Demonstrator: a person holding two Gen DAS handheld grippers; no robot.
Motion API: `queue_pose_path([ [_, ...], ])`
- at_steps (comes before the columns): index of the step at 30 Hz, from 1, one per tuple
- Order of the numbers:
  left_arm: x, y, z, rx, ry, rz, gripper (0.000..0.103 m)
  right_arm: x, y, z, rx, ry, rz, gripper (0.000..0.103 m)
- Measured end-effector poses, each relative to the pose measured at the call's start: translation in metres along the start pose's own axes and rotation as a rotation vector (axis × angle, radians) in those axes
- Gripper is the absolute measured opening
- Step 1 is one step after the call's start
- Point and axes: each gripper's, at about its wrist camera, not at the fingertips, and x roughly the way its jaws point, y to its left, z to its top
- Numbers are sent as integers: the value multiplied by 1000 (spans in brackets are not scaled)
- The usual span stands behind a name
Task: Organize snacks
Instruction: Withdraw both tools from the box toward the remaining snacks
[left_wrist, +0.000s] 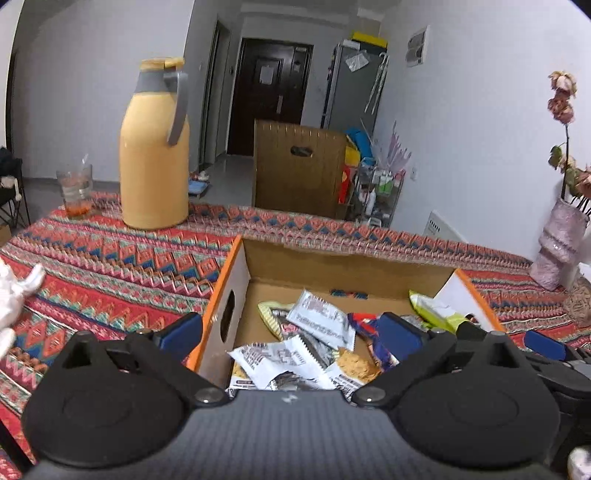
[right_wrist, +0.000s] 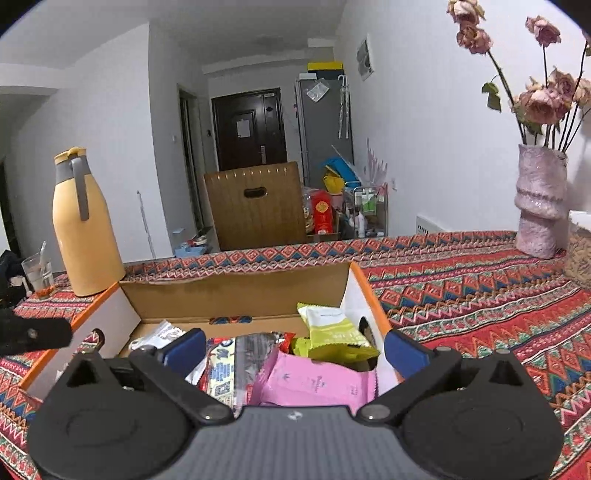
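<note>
Both hand-held grippers, left (left_wrist: 291, 328) and right (right_wrist: 293, 345), hover wide open and empty over the cardboard box (right_wrist: 236, 291) mid-desk, where snack packets (left_wrist: 321, 321) lie heaped, apparently gathered for sorting.

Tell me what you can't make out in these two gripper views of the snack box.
- Near part of the cardboard box: hidden by the left gripper body, left wrist view.
- Pink packet: lower edge hidden behind the right gripper, right wrist view.
- Print on the white packets: too blurred to read.
</note>
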Motion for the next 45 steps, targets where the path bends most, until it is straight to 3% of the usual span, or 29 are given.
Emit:
queue_pose_path([
  [4, -24, -4, 5, 18, -39, 3, 103, -18, -1, 8, -4, -21, -4, 103],
  [11, -47, 2, -2, 17, -36, -2, 103, -46, -1, 3, -19, -13, -11, 103],
  [24, -79, 30, -40, 27, 23, 20, 103, -86, 12, -44, -69, 90, 28, 103],
  [37, -67, 62, -110, 32, 169, 35, 103, -106, 40, -97, -120, 222, 92, 103],
  [45, -62, 65, -121, 18, 170, -7, 103, -101, 46, -112, -144, 255, 94, 103],
])
